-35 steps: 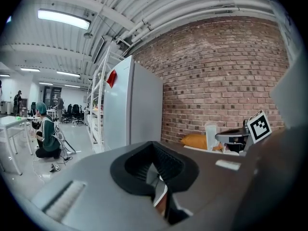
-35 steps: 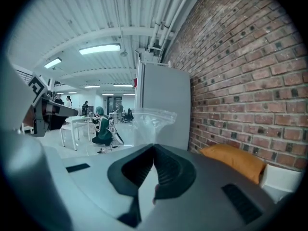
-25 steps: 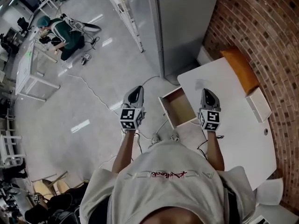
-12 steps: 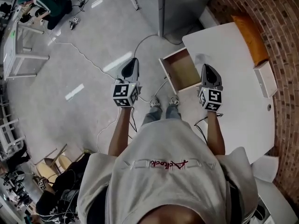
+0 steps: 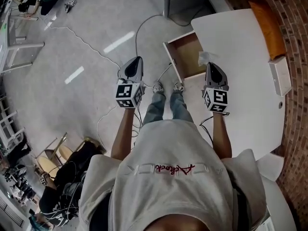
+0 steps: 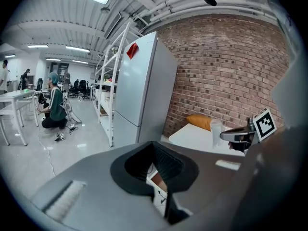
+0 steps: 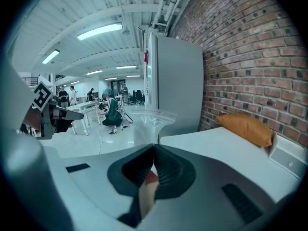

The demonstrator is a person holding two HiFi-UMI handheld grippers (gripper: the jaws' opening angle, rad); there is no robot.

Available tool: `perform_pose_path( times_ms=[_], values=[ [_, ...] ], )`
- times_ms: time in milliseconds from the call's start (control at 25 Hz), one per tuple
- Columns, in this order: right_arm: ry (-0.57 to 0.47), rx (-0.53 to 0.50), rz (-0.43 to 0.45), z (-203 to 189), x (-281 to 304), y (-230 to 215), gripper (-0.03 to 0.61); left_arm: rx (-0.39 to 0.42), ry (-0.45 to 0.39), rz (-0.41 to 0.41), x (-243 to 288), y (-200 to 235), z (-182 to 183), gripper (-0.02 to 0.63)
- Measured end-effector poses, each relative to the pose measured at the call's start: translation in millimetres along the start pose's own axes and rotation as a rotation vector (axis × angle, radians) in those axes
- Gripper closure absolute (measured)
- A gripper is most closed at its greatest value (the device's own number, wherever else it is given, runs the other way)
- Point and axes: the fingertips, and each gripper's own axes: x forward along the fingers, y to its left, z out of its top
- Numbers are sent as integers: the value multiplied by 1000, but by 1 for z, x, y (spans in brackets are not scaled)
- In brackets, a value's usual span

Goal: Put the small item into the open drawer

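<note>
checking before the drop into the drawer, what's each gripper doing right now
left gripper: closed, nothing in it
right gripper: closed on a clear plastic bag

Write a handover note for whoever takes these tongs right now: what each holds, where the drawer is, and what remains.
Left tongs: shut, empty, out over the floor left of the drawer.
Right tongs: shut on the small clear bag, which sticks out past the tips.
Drawer: pulled open from the white table and looks empty. In the head view the bag sits by its table-side edge.
Done: bag in grip, drawer open.
Left: bring the bag over the drawer, lower it, release.
</note>
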Motion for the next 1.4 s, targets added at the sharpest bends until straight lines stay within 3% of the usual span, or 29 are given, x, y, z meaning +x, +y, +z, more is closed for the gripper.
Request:
perform_pose_path(
  times_ms=[640,1120,1400],
  values=[
    [193,52,88,-109,1,36,566,-62,141,14,-2,-2,-86,607],
    [298,43,134,-155,9,52,566,-98,204,5,3,0,-126,607],
    [327,11,183,-175,54,61,566,-137,220,27,6,8,-142,607]
  ],
)
